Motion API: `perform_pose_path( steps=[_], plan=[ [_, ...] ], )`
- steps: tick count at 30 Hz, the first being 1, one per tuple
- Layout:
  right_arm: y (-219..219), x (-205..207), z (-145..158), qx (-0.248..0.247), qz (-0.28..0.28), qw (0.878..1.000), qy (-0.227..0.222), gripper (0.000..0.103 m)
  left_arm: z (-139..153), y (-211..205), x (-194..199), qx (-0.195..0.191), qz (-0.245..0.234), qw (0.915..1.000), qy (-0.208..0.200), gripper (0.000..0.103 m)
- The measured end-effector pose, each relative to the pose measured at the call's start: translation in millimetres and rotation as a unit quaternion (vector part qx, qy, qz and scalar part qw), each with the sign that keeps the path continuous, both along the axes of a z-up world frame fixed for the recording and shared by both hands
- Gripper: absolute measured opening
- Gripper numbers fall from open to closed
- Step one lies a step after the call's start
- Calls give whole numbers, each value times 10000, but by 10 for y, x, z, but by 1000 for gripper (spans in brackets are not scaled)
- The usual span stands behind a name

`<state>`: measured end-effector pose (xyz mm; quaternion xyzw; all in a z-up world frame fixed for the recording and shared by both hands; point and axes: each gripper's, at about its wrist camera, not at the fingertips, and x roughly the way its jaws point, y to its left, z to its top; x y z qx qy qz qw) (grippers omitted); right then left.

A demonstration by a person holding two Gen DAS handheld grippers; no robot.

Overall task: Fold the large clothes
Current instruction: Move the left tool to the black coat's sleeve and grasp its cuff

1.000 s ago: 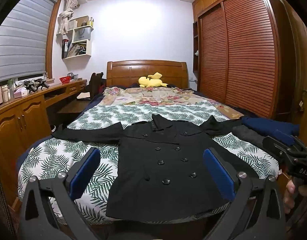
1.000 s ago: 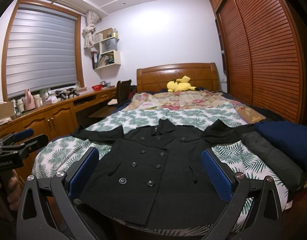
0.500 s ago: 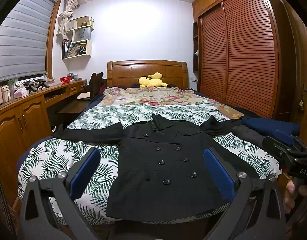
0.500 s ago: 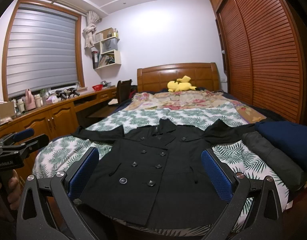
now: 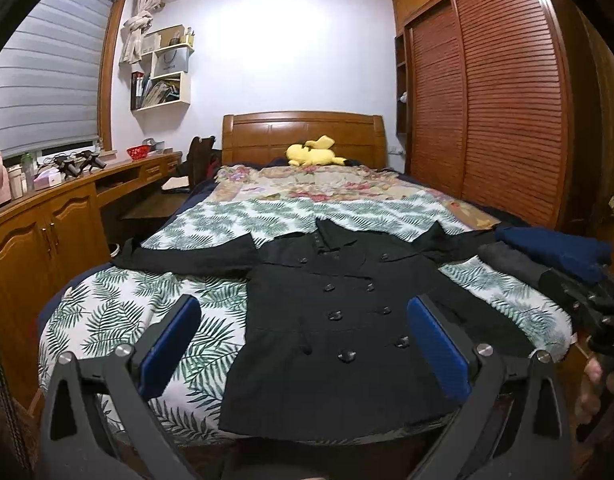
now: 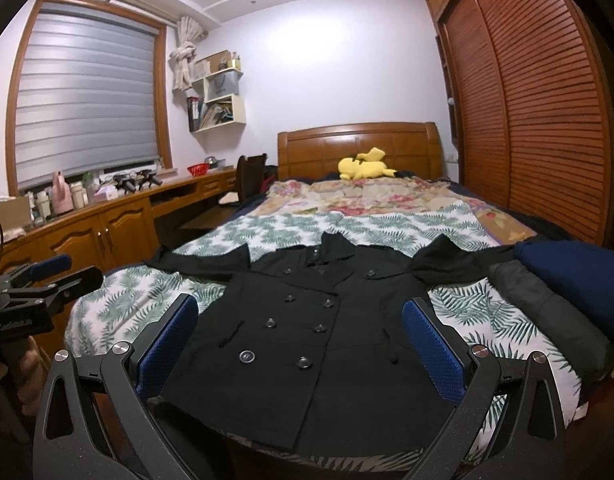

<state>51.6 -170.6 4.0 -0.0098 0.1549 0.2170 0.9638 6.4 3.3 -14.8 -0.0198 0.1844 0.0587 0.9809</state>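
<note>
Left edge: wooden desk along the window wall; the small items on it are too small to identify. Left gripper hovers off the foot of the bed, its blue-padded fingers spread wide, nothing between them. Black double-breasted coat lies flat, front up, buttoned, sleeves out sideways; the hem reaches the bed's near edge. Its right sleeve end is hidden among the folded dark clothes at the right side of the bed. Right gripper likewise hovers with fingers spread, empty. The holding hands are cut off at the frame edges.
</note>
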Motion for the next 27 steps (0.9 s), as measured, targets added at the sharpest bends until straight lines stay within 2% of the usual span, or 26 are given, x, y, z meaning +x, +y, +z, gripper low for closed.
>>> perform_pose_path(
  steps=[6, 27],
  plan=[
    [-36, 175, -109, -30, 125, 9999, 66, 103, -224, 135, 186, 64, 62, 9994, 344, 103],
    [660, 1088, -717, -646, 878, 9931, 427, 103, -1102, 802, 739, -594, 293, 9898, 1263, 103]
  ],
)
